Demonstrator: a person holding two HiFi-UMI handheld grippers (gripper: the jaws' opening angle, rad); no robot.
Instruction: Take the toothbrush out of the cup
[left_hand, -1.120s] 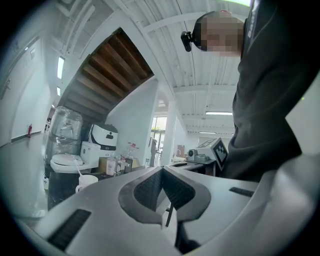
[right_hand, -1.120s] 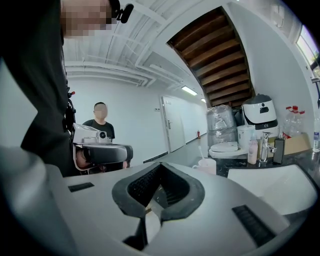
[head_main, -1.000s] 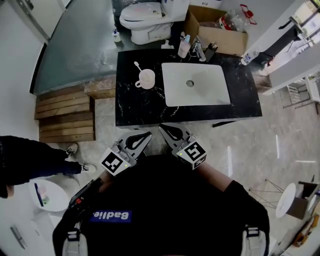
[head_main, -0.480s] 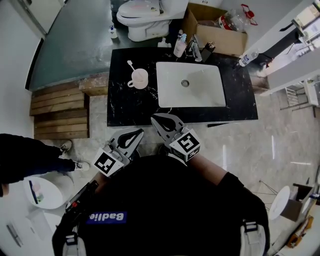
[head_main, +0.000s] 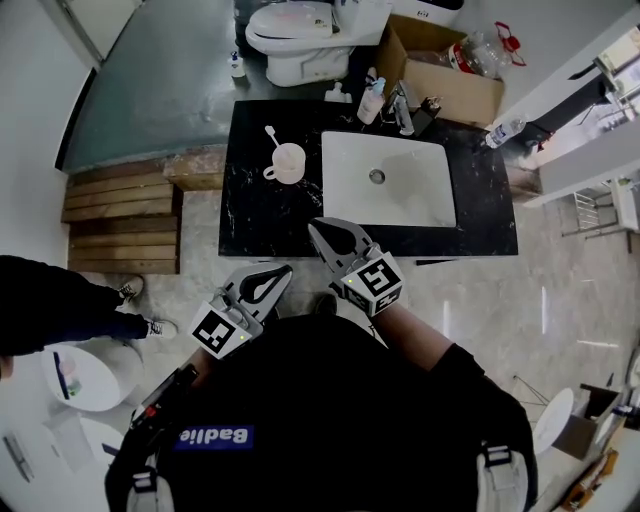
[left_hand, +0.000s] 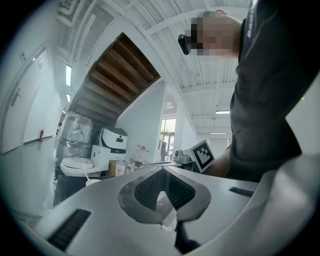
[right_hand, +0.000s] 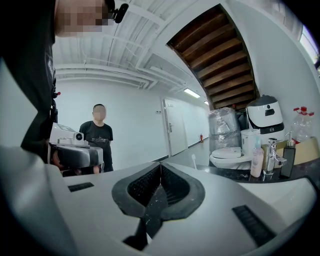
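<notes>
Your head camera looks steeply down, vanity counter (head_main: 265, 215) at 12 o'clock. Cameras on left gripper (head_main: 286, 270) and right gripper (head_main: 316, 226) ride low, facing level; all three share the toilet (head_main: 290, 35).

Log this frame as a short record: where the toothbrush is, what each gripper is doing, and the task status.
toothbrush: stands in the cup, head up
cup place: black counter, left of the sink
left gripper: shut, empty, short of the counter's near edge
right gripper: shut, empty, tips overlap the counter's near edge in the head view
task status: not begun; neither gripper touches the cup
</notes>
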